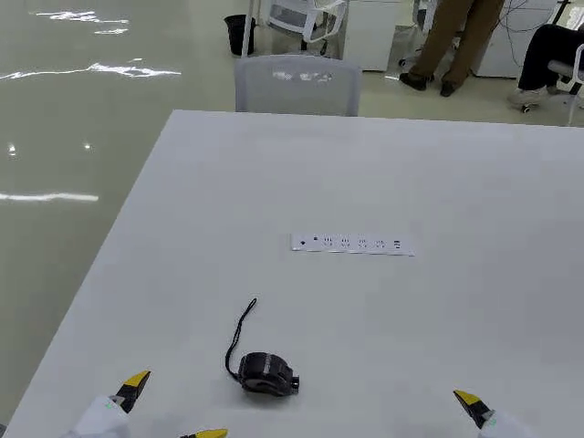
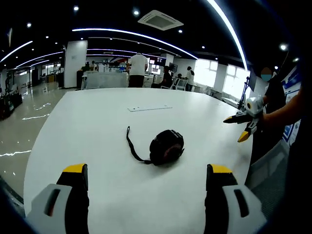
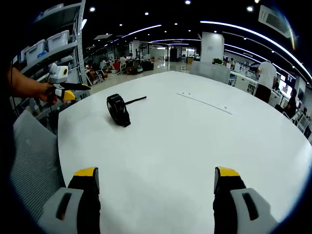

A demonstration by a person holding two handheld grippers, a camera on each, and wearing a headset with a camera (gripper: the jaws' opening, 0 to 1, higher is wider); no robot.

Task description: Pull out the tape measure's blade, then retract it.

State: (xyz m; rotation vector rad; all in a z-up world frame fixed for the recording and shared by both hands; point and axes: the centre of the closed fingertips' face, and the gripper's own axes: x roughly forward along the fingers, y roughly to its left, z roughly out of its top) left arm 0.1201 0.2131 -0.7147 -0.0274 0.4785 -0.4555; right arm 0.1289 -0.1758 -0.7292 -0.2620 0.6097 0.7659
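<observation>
**A:** Since the white bench [image 1: 456, 182] is so broad, where do I begin?

**B:** With the tools. The left tool [image 2: 147, 168] and the right tool [image 3: 158, 171] both hang low over the near edge, jaws spread wide and pinching nothing. Between them, apart from each, sits the tape measure [image 1: 266, 373]. It's a black case at about six o'clock on the bench, with the socket strip [image 1: 352, 244] off at its one o'clock.

**A:** And the strap?

**B:** The strap [image 1: 239, 328] trails toward eleven o'clock. I'd avoid it, since held by the strap the case would likely swing. Better, I think, to bring the left tool in from eight o'clock and clamp the case body. Then send the right tool in from four o'clock for the blade's end hook. I can't tell which side the hook faces, so check before closing. Pull level, then feed it back slowly.

**A:** Any containers?

**B:** A dark bin [image 1: 239, 34] stands on the floor at twelve o'clock, beside the chair [image 1: 297, 84], and its contents are hidden. The smaller one is the case itself. No blade shows outside it, so I judge it fully wound in.
</observation>
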